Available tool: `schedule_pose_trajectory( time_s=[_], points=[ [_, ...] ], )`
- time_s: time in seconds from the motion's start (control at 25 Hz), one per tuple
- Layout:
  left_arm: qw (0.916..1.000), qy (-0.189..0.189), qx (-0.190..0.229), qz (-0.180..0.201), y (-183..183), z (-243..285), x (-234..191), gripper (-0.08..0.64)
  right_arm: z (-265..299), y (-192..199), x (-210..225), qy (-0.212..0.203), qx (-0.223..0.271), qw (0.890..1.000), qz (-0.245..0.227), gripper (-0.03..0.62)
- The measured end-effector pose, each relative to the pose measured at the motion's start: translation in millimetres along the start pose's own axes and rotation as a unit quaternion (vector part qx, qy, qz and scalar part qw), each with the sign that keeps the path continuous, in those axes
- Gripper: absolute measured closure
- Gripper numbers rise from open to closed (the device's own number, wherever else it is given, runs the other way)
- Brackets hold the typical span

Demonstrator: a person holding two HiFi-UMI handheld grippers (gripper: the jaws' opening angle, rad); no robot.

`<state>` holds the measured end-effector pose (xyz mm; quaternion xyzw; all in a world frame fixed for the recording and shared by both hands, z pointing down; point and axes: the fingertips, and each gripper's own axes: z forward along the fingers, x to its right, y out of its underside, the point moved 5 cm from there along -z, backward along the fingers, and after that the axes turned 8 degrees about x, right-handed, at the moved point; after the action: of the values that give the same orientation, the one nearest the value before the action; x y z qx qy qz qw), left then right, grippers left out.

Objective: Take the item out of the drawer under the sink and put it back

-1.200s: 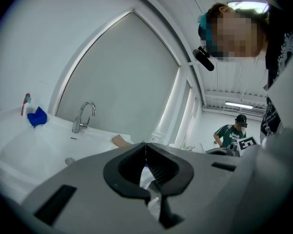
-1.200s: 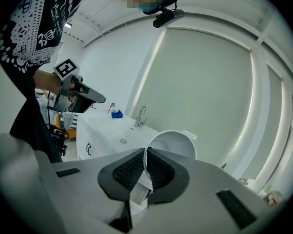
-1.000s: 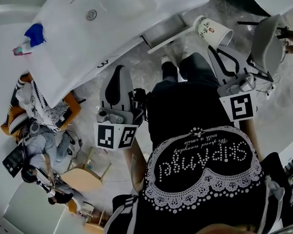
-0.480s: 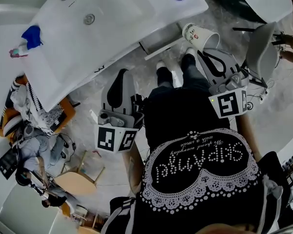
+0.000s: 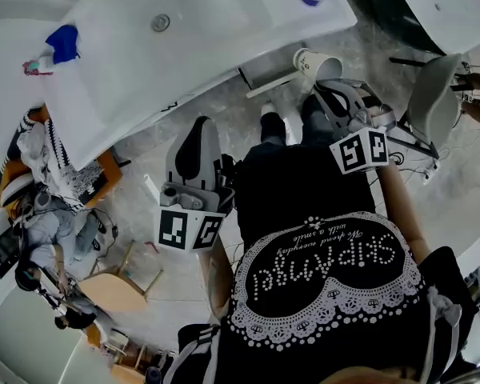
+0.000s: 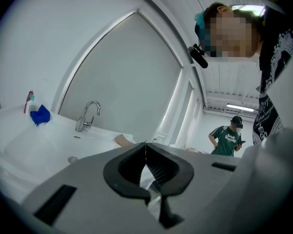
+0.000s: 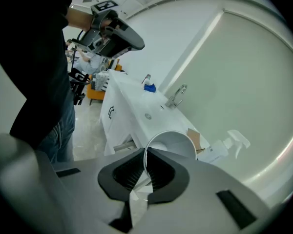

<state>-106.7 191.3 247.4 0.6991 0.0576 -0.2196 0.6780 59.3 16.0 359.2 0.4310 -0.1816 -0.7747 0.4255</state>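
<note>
White paper cup with a printed side [image 5: 318, 61] is out of the drawer, its rim pinched in the right gripper [image 7: 145, 165], held just beside the open white drawer [image 5: 270, 64] under the white sink counter [image 5: 224, 14]. Left gripper [image 6: 145, 164] has its jaws together, empty. Likely next: line the cup up with the drawer opening, lower it in, then release.

Upside-down studded lettering "SkipAngel", "with a smile" on the black shirt [image 5: 304, 194]; paper cup [image 5: 314, 62] print illegible.
</note>
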Motion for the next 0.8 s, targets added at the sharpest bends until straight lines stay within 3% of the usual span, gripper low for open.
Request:
schedule_pose_trajectory(
  time_s=[0.8],
  points=[
    [0.999, -0.043, -0.012, -0.007, 6, -24, 6, 0.555, 85, 71, -40, -0.113, -0.052, 0.992, -0.018, 0.566]
  ],
)
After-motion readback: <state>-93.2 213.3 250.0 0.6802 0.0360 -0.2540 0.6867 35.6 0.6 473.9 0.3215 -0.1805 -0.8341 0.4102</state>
